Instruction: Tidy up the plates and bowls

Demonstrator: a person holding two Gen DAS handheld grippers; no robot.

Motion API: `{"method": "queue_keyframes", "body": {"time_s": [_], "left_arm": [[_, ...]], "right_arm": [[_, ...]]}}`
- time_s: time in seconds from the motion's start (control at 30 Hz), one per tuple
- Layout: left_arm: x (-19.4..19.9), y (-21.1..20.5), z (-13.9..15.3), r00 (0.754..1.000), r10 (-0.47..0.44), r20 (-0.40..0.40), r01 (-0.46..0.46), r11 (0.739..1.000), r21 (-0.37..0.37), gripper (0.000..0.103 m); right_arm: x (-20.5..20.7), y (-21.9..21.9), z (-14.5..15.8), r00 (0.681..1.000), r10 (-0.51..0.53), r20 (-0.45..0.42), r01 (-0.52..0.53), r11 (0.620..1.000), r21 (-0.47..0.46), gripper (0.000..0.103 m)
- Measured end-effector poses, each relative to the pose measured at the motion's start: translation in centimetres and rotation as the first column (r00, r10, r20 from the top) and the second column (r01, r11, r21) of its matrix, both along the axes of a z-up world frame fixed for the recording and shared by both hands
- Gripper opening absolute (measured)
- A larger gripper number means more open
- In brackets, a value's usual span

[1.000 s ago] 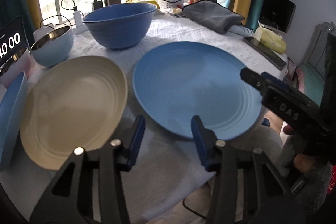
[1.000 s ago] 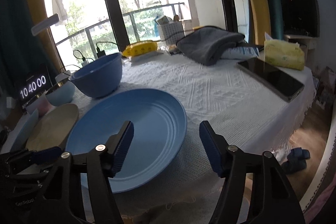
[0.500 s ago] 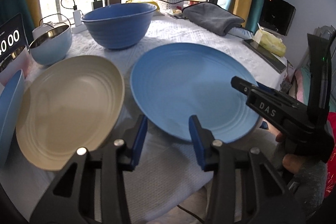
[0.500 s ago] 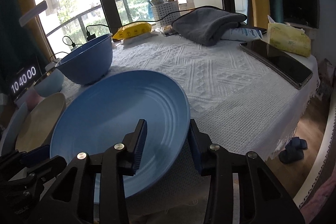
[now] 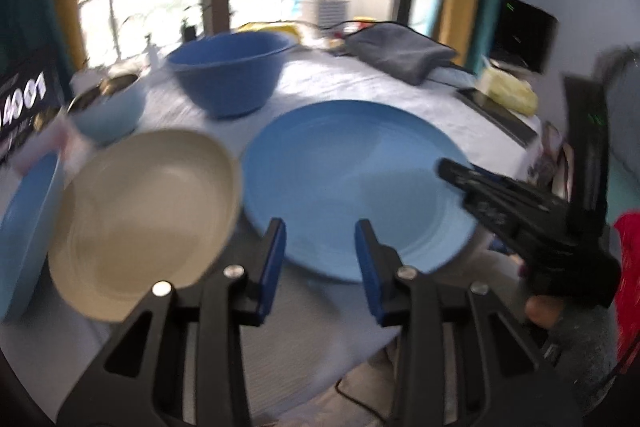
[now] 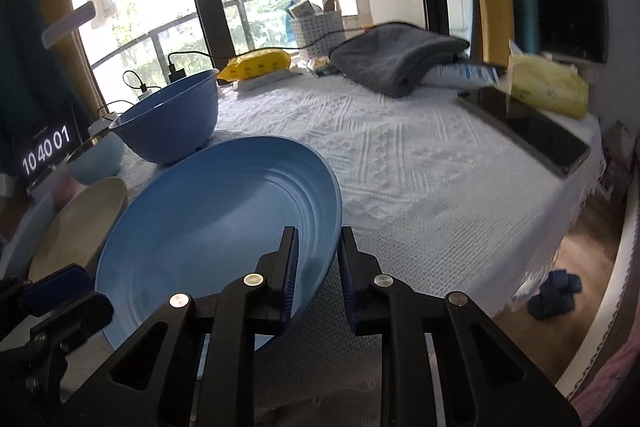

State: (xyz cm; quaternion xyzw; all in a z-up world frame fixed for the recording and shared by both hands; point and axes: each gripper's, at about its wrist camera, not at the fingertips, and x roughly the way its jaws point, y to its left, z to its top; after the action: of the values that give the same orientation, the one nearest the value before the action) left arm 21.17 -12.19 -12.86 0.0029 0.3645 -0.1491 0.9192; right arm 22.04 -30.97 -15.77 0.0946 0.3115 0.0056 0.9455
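The right gripper (image 6: pixel 318 267) has just been closing its jaws on the near right rim of the blue plate (image 6: pixel 224 223). In the right wrist view the rim sits between the two pads and the plate looks tilted, its right edge lifted off the cloth, so I judge that the jaws now grip it. The left gripper (image 5: pixel 320 263) has also been closing a little, but its jaws are open with nothing between them. They hover just over the near edge of the same plate, in the gap beside the beige plate (image 5: pixel 144 223).

The blue plate is at the near middle of the bench (image 6: pixel 420 163). The beige plate is just to its left, and a light blue plate (image 5: pixel 28 227) is further left at the edge of the view. Behind them stand a big blue bowl (image 5: pixel 228 79) and a small pale bowl (image 5: pixel 108 107).

The step in hand seems to be the pick-up of the blue plate, probably to stack it with the other plates. Next, the right hand should lift the plate clear of the cloth, keep it about level, and carry it left over the beige plate. The grip is only on a thin rim at one side, so the plate may swing or slip; a slow lift is better. The left gripper must either support the other side or move away from the path.
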Motion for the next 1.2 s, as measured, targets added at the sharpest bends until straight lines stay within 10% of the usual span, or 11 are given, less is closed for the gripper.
{"method": "queue_keyframes", "body": {"time_s": [0.57,1.2], "left_arm": [[2.8,2.0,-2.9,0.984,0.006,-0.18,-0.039,0.983,-0.18,0.036],[1.3,2.6,-1.1,0.992,0.027,-0.124,-0.048,0.985,-0.166,0.029]], "right_arm": [[0.2,0.0,-0.2,0.999,-0.032,-0.007,0.032,0.999,0.003,0.017],[-1.4,0.0,1.0,0.999,-0.031,0.041,0.031,0.999,0.01,0.014]]}}
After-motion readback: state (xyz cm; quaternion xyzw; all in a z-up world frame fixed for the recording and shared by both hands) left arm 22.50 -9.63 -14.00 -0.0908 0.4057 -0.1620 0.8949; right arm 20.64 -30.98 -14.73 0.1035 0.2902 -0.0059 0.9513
